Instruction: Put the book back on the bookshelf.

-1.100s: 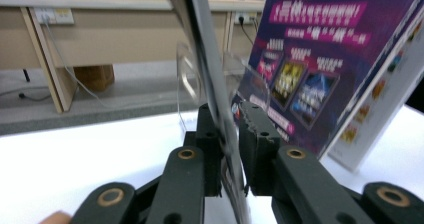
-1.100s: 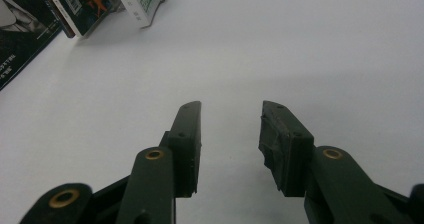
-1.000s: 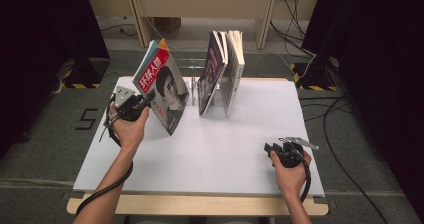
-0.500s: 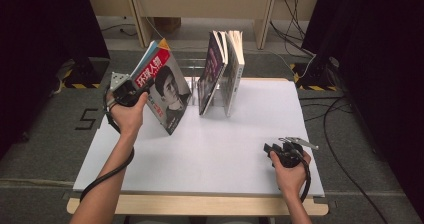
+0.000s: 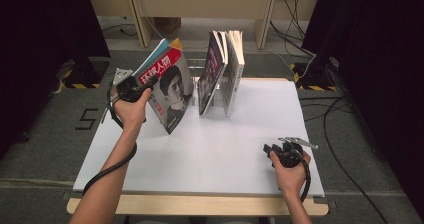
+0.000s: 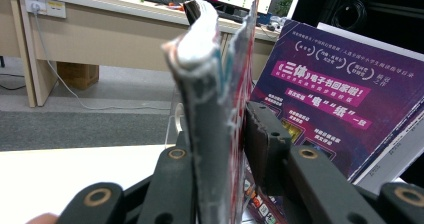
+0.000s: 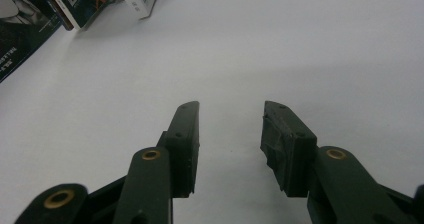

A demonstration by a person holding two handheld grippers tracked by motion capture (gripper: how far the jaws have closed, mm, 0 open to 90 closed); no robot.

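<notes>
Two grippers are in play, but just one is working: the left gripper has the magazine by its upper edge, the thin stack of pages pinched between the jaws, which have just been closing a little further on it. Held that way the magazine stands tilted on the white table, its lower corner down on the surface and its cover with the portrait turned toward the person — a grip at the top edge seems meant to let it swing upright and be walked toward the row of standing books just right of it. Those books lean against one another, apparently propped by a clear stand behind them, though the stand is hard to make out. From the left gripper view the magazine's edge looks worn and bulges above the pads, so the hold is likely on soft, slippery paper. Well to the right of the magazine and nearer the person, the right gripper rests low over bare table with its jaws apart and nothing between them, seemingly waiting. Whether the magazine's back cover touches anything is hidden.
</notes>
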